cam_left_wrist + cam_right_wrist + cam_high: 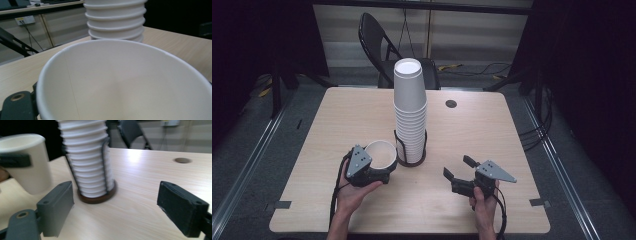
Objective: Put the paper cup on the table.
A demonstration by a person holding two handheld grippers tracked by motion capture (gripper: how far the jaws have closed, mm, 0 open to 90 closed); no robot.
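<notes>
A tall stack of upturned white paper cups stands in a wire holder on a round brown base at the table's middle. Just left of it, a single white paper cup is held mouth up, with my left gripper shut on its wall. In the left gripper view the cup's open mouth lies close before the stack. My right gripper is to the right of the base, open, with nothing between its jaws. In the right gripper view, my right gripper faces the stack and the held cup.
The light wooden table has a round cable hole at the back right. A black folding chair stands behind the far edge. Tape marks sit at the front corners. Dark floor and cables surround the table.
</notes>
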